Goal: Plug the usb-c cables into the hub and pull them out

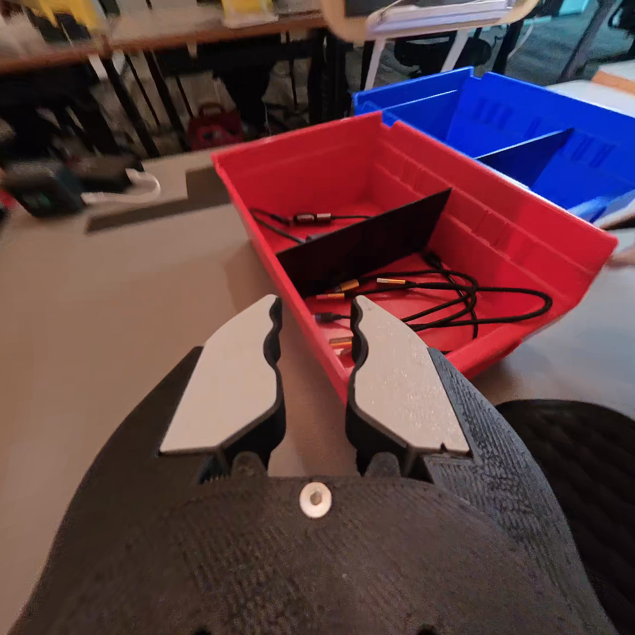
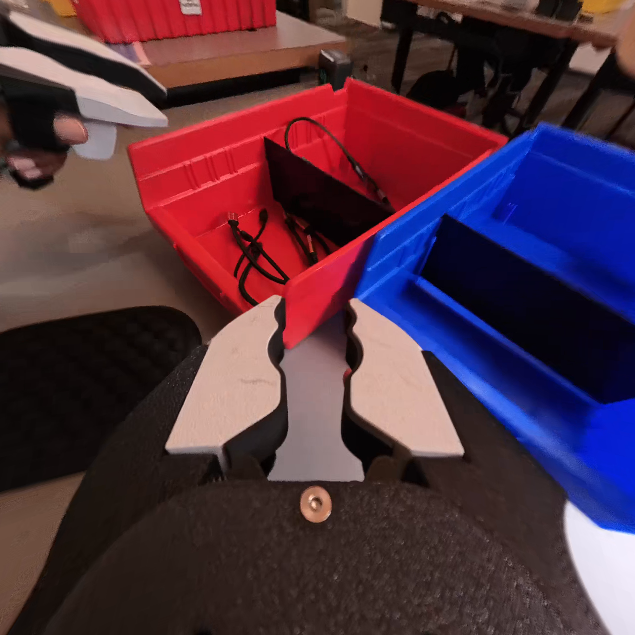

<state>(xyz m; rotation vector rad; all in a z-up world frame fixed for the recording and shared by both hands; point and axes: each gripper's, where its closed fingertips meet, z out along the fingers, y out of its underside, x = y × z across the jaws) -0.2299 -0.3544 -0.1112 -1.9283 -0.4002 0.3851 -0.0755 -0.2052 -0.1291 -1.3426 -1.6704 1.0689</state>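
A red bin (image 1: pixel 309 165) with a black divider (image 1: pixel 364 240) stands on the table. Its near compartment holds several black USB-C cables (image 1: pixel 446 302) with gold plugs. The far compartment holds the small hub (image 1: pixel 311 217) with its own lead. My left gripper (image 1: pixel 316 305) is open and empty, over the bin's near left wall. In the right wrist view the red bin (image 2: pixel 206 165), the cables (image 2: pixel 254 251) and the divider (image 2: pixel 316 196) show ahead. My right gripper (image 2: pixel 315 305) is open and empty, just short of the bin's near corner.
A blue bin (image 1: pixel 515 113) with a dark divider stands against the red bin's right side; it also shows in the right wrist view (image 2: pixel 446 343). A black mat (image 2: pixel 86 378) lies on the table. A gloved hand (image 2: pixel 41 130) holds the left gripper (image 2: pixel 103 103). A red crate (image 2: pixel 171 20) stands behind. Left tips to right tips: about 20 centimetres.
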